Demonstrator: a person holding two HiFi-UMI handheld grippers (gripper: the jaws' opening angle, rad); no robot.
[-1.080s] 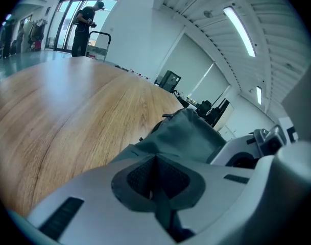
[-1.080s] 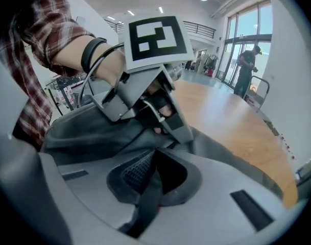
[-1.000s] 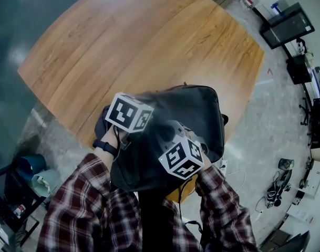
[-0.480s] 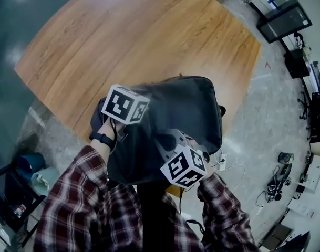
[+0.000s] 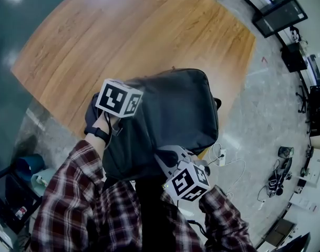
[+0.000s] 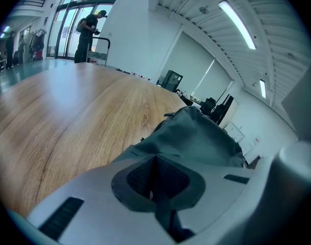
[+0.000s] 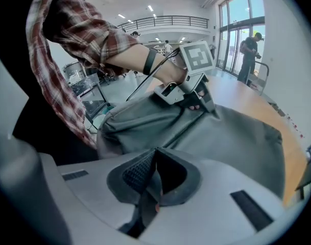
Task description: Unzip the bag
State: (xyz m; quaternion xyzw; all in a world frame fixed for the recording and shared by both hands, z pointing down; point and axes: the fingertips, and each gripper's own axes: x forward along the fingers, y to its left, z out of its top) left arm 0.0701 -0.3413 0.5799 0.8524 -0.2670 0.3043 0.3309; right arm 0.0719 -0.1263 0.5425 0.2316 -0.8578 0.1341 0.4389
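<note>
A dark grey backpack (image 5: 173, 106) lies on the near edge of a round wooden table (image 5: 123, 30), partly overhanging it. My left gripper (image 5: 125, 117) sits at the bag's left side under its marker cube. It is shut on a fold of the bag (image 6: 196, 137) beside the zipper line (image 7: 181, 125). The right gripper view shows that left gripper (image 7: 198, 98) pinching the fabric. At the bag's near corner, close to my body, my right gripper (image 5: 160, 154) is shut on a dark zipper pull (image 7: 151, 188) that hangs between its pads.
A monitor (image 5: 279, 16) stands on the floor at the far right. Cables and a power strip (image 5: 222, 156) lie beside the table. A blue bin (image 5: 28, 167) is at the lower left. A person (image 6: 89, 27) stands far beyond the table.
My right gripper has moved back toward my body along the bag's near edge, still shut on the pull. The left gripper has shifted slightly left and kept its hold.
</note>
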